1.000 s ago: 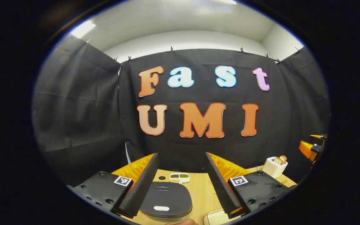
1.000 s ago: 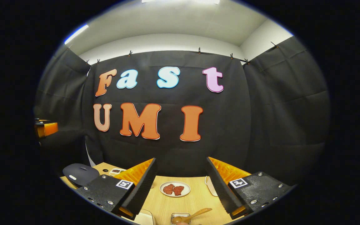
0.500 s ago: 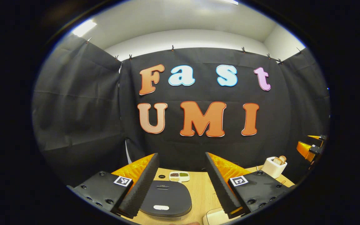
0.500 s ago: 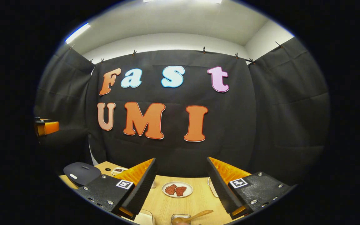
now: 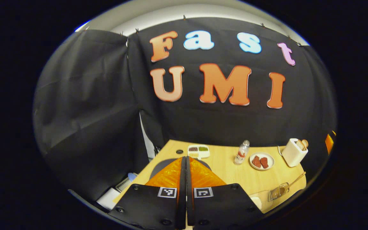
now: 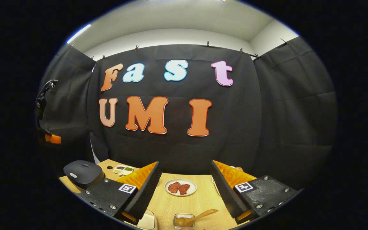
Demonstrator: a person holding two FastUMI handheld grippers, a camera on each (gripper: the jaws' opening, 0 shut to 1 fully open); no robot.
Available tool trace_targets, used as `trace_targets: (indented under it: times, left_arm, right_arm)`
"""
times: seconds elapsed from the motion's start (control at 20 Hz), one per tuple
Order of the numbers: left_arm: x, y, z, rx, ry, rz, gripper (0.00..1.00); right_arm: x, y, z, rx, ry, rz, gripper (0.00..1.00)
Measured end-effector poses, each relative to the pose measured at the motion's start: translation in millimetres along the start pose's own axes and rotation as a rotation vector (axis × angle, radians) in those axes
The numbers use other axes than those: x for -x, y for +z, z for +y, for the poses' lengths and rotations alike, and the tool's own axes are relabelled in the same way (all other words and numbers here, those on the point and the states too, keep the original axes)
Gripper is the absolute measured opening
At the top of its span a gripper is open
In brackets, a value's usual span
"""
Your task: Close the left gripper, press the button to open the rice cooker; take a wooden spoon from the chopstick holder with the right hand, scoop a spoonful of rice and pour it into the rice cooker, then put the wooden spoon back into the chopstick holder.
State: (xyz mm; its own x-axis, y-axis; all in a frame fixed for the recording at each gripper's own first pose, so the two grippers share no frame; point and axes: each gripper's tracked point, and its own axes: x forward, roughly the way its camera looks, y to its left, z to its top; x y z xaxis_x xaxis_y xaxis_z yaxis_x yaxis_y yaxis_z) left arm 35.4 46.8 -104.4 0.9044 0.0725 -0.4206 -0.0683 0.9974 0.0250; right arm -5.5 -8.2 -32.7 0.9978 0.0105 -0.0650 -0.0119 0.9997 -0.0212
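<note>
The rice cooker [image 6: 83, 172] sat at about 8 o'clock in the right gripper view, lid down, near the counter's [image 6: 184, 204] edge. Our left tool [image 5: 184, 166] had its fingers pinched together on nothing, probably so the blunt tip could poke the button, and the cooker's dark top peeked out just behind it at 6 o'clock. Our right tool [image 6: 185, 188] was spread wide and empty, which made sense since the spoon grab came later. The wooden spoon [image 6: 196, 218] lay in a small clear dish at 6 o'clock, not in any holder we could see. A plate of meat [image 6: 180, 187], a bottle [image 5: 242, 152] and a toaster [image 5: 294, 151] stood around, none blocking the cooker.
</note>
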Motion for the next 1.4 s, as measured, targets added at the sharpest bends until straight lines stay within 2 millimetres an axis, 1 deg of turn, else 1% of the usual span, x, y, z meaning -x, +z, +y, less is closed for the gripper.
trace_targets:
  times: [0.1, 0.15, 0.2, 0.25, 0.35, 0.4, 0.45, 0.5, 0.55, 0.7, 0.8, 0.9, 0.95, 1.0, 1.05, 1.1, 1.15, 1.3, 1.4]
  left_arm:
    - [-15.1, -21.2, 7.7, 0.028, -0.004, 0.112, 0.04]
    - [-21.5, -30.0, 8.6, 0.046, -0.015, 0.169, 0.06]
    - [-26.1, -36.1, 7.4, 0.069, -0.024, 0.222, 0.06]
    - [-27.8, -48.2, 4.3, 0.089, -0.033, 0.292, 0.06]
    - [-35.9, -78.7, 16.1, 0.068, -0.016, 0.436, 0.06]
    - [-46.5, -90.2, 19.2, 0.067, -0.018, 0.477, 0.06]
    - [-49.7, -103.2, 14.3, 0.080, -0.029, 0.537, 0.06]
    - [-48.4, -112.9, 10.8, 0.105, -0.045, 0.578, 0.06]
    - [-49.0, -119.2, 8.7, 0.126, -0.060, 0.619, 0.06]
    - [-56.6, -135.8, 10.5, 0.153, -0.070, 0.677, 0.06]
    - [-58.7, -148.1, 14.0, 0.169, -0.066, 0.727, 0.06]
    - [-60.7, -156.7, 15.3, 0.196, -0.063, 0.754, 0.06]
    - [-57.9, -159.5, 14.6, 0.203, -0.066, 0.773, 0.06]
    - [-63.7, -157.7, 16.8, 0.198, -0.064, 0.747, 0.06]
    - [-59.6, -162.0, 16.3, 0.200, -0.051, 0.770, 0.07]
    - [-64.1, -163.0, 17.3, 0.177, -0.051, 0.755, 0.06]
    - [-63.5, -165.4, 17.5, 0.166, -0.055, 0.776, 0.07]
    - [-61.4, -161.5, 17.1, 0.168, -0.052, 0.743, 0.07]
    - [-57.6, -147.9, 16.1, 0.131, -0.061, 0.663, 0.07]
  right_arm:
    - [2.0, -9.2, -9.3, 0.005, -0.027, 0.024, 0.96]
    - [2.5, -13.5, -13.6, 0.006, -0.041, 0.035, 0.99]
    - [4.9, -17.8, -16.4, 0.009, -0.053, 0.046, 0.92]
    - [5.1, -22.9, -20.1, 0.013, -0.064, 0.056, 0.96]
    - [6.5, -30.6, -26.5, 0.016, -0.087, 0.075, 0.96]
    - [7.0, -35.3, -28.4, 0.014, -0.096, 0.085, 0.96]
    - [6.8, -41.3, -30.3, 0.012, -0.102, 0.099, 0.96]
    - [7.5, -48.8, -33.8, 0.013, -0.115, 0.116, 0.96]
    - [8.2, -55.2, -36.3, 0.013, -0.126, 0.134, 0.96]
    - [13.3, -74.8, -42.5, -0.006, -0.147, 0.182, 0.96]
    - [14.5, -82.5, -45.7, -0.016, -0.154, 0.200, 0.96]
    - [13.9, -88.6, -48.7, -0.014, -0.164, 0.210, 0.96]
    - [13.0, -93.2, -49.5, -0.012, -0.167, 0.220, 0.96]
    - [14.0, -97.9, -50.1, -0.011, -0.167, 0.229, 0.96]
    - [14.0, -102.2, -50.6, -0.012, -0.169, 0.240, 0.96]
    - [14.4, -106.2, -49.5, -0.013, -0.165, 0.248, 0.96]
    - [14.5, -109.6, -49.5, -0.016, -0.165, 0.251, 0.96]
    - [11.4, -120.1, -46.6, -0.029, -0.157, 0.274, 0.96]
    - [10.7, -125.4, -45.3, -0.030, -0.145, 0.285, 0.96]
